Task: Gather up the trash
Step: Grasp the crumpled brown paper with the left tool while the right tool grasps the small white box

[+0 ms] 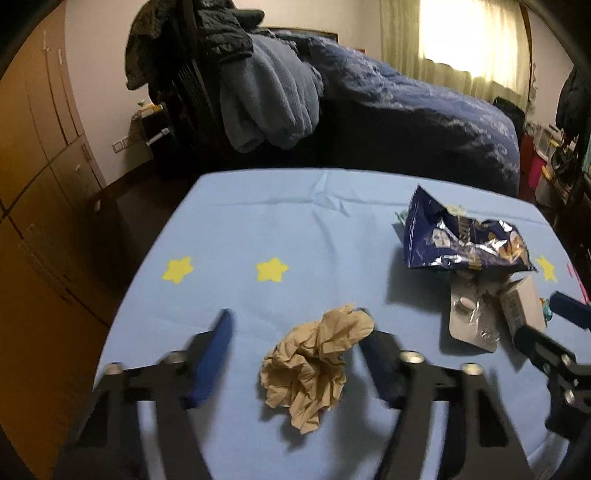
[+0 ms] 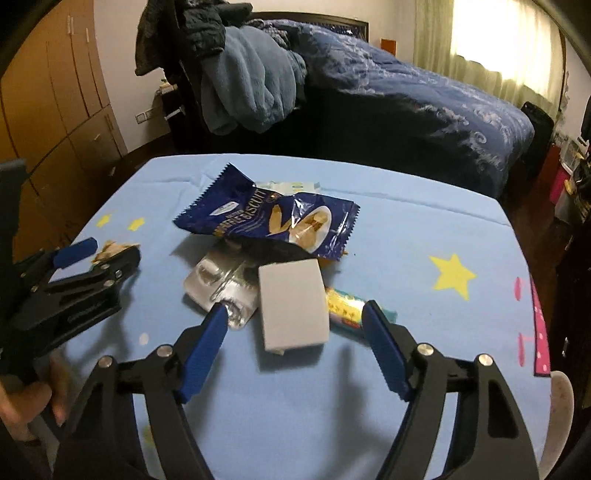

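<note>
A light blue cloth with yellow stars (image 1: 272, 270) covers the surface (image 1: 258, 221). Behind it stands a bed (image 2: 424, 99) under a dark blue patterned quilt, with a pale blue fleece blanket (image 1: 269, 99) and a dark puffer jacket (image 1: 214, 33) heaped at its near end. Wooden wardrobes (image 1: 40, 122) line the left wall (curtained window (image 1: 476, 40) glowing opposite).
</note>
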Motion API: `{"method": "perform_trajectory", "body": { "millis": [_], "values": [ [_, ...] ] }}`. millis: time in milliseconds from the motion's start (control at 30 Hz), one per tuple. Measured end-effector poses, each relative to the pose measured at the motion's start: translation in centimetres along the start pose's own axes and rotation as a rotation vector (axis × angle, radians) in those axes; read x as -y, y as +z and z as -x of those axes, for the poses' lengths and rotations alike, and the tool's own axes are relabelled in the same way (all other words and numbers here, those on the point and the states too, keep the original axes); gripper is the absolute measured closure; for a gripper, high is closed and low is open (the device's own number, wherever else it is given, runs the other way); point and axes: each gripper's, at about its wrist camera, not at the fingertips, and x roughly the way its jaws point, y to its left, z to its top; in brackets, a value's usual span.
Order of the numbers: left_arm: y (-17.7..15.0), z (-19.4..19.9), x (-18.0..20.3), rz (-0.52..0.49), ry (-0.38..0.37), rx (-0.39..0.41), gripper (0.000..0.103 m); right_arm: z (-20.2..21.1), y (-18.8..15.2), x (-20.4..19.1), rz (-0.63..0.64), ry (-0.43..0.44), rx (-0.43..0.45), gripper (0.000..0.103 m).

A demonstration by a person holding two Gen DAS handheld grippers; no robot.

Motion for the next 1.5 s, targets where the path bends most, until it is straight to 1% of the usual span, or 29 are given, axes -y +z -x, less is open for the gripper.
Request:
{"method": "perform_trajectory", "body": {
  "millis": [33,100,133,167,200,233,367,500,633,800,867,1000,1167,1433,1500],
  "values": [
    [0.0,-0.2,-0.1,0.002,-0.007,-0.013,0.062,-0.3,0.1,0.0,-0.001,-0.003,-0.005,0.03],
    [0.1,-0.3,-0.3,0.015,-0.03,-0.017,0.072,-1.1,0.4,0.0,-0.004,-0.009,-0.016,0.036],
    [0.0,-0.3,-0.3,0.014,-0.026,-0.016,0.075,-1.2,0.6,0.0,0.003,-0.018,-0.008,0.04],
    [0.0,-0.3,-0.3,0.014,-0.023,-0.014,0.078,-1.4,0.7,-0.1,0.011,-0.03,-0.008,0.05],
    [-0.1,-0.2,-0.3,0.018,-0.024,-0.012,0.078,-1.4,0.8,-0.1,0.021,-0.041,-0.006,0.061],
    [-0.1,-0.2,-0.5,0.025,-0.024,-0.01,0.079,-1.5,0.9,-0.2,0.031,-0.046,-0.005,0.062],
    [-0.5,0.6,-1.2,0.045,-0.016,0.006,0.079,-1.1,0.7,0.2,0.034,-0.035,0.004,0.062],
    [-0.8,2.8,-1.7,0.06,-0.023,0.038,0.079,0.3,0.1,1.2,0.005,-0.005,0.023,0.062],
    [-1.4,5.5,-1.5,0.065,-0.033,0.081,0.079,3.2,-1.2,2.4,-0.046,0.04,0.043,0.062],
    [-2.8,8.6,-0.7,0.058,-0.037,0.113,0.079,7.1,-3.3,3.2,-0.075,0.053,0.072,0.062],
    [-3.3,9.4,-0.5,0.057,-0.034,0.117,0.078,8.4,-4.2,3.6,-0.084,0.048,0.084,0.062],
    [-4.4,11.5,0.0,0.056,-0.06,0.129,0.078,11.0,-6.3,4.0,-0.089,0.03,0.112,0.062],
    [-5.9,14.1,1.2,0.041,-0.074,0.156,0.076,13.8,-8.9,4.3,-0.093,0.011,0.141,0.062],
    [-7.1,17.5,3.2,0.021,-0.093,0.204,0.074,16.4,-11.1,4.5,-0.1,-0.004,0.167,0.062],
    [-7.3,18.3,3.7,0.013,-0.109,0.216,0.074,17.0,-11.5,4.7,-0.108,-0.004,0.175,0.062]
  ]
}}
